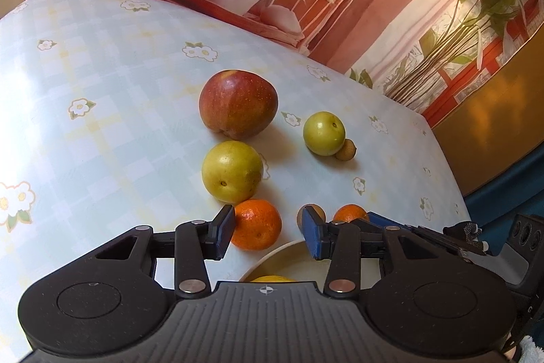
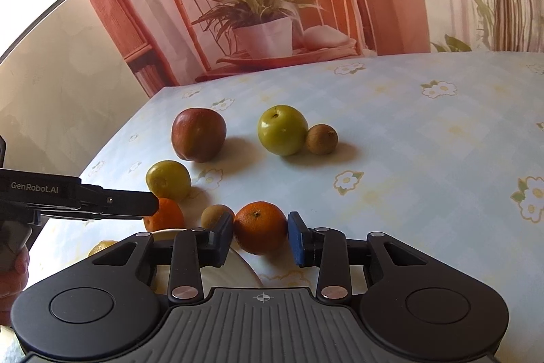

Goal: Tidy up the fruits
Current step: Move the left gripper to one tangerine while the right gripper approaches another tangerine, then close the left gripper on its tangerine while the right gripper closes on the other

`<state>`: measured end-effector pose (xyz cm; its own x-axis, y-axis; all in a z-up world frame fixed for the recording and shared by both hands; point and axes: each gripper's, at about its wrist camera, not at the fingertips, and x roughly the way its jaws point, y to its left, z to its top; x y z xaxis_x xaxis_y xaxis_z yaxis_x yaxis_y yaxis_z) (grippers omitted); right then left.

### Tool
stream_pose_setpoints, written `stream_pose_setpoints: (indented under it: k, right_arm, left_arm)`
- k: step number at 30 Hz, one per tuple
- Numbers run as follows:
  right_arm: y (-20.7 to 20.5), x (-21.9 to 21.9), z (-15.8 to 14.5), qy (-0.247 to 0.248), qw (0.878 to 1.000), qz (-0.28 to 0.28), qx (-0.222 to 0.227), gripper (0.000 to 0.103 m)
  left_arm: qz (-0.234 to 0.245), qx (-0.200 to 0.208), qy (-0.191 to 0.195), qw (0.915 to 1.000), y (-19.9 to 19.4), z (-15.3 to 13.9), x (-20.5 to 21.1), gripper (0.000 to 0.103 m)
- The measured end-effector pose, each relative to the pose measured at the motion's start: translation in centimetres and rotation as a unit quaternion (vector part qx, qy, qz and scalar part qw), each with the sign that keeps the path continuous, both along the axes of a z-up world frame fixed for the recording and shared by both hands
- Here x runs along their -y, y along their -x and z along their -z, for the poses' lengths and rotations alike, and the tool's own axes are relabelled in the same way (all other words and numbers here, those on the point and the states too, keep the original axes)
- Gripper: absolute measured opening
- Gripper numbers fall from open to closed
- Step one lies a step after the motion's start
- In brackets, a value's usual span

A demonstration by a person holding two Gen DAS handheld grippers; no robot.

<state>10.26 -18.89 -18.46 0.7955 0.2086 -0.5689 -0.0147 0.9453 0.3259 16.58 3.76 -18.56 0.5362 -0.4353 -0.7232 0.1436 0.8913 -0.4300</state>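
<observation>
My left gripper [image 1: 268, 235] is open above a white plate [image 1: 282, 256] that holds a yellow fruit [image 1: 272, 278]. A tangerine [image 1: 257, 224] lies by its left fingertip, apart from the right one. My right gripper [image 2: 260, 238] has both pads against a second tangerine [image 2: 260, 227], which also shows in the left wrist view [image 1: 350, 213]. A red apple [image 1: 238, 103], a large green fruit [image 1: 232, 171], a smaller green fruit [image 1: 324, 133] and a small brown fruit [image 1: 346, 150] lie further out. Another brown fruit [image 2: 215, 215] sits left of the held tangerine.
The table has a pale blue checked cloth with flowers [image 1: 102, 73]. Its far edge meets a printed backdrop of chairs and plants [image 2: 265, 5]. The left gripper's arm [image 2: 78, 196] crosses the left side of the right wrist view. The plate rim [image 2: 243, 264] lies under my right gripper.
</observation>
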Motion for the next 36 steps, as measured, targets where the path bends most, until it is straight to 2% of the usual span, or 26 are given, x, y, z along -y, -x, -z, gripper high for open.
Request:
stream_pose_setpoints:
  k: [12,15,20,27,31,36]
  right_arm:
    - [2.9,0.2,-0.2,0.002,0.999,0.032,0.026,0.032]
    - [3.2,0.1,-0.5,0.005,0.999,0.032,0.032,0.031]
    - [4.0,-0.2,-1.1,0.007,0.999,0.027,0.042,0.031]
    - [5.6,-0.7,-1.9,0.004,0.998,0.019,0.054,0.031]
    - [6.7,-0.7,-2.0,0.000,0.998,0.021,0.054,0.031]
    - [8.0,-0.8,-1.7,-0.003,0.998,0.022,0.052,0.031]
  left_arm:
    - [-0.010,-0.022,-0.006,0.9997,-0.8,1.3,0.5,0.046]
    - [-0.010,-0.023,-0.007,0.9997,-0.8,1.7,0.5,0.043]
    - [-0.003,-0.008,-0.016,0.9998,-0.3,1.3,0.7,0.041]
    - [0.028,0.041,-0.035,0.9981,2.1,-1.6,1.3,0.041]
    - [0.054,0.058,-0.030,0.9964,4.2,-3.0,1.7,0.041]
    - [0.085,0.054,-0.014,0.9948,6.6,-3.3,2.6,0.041]
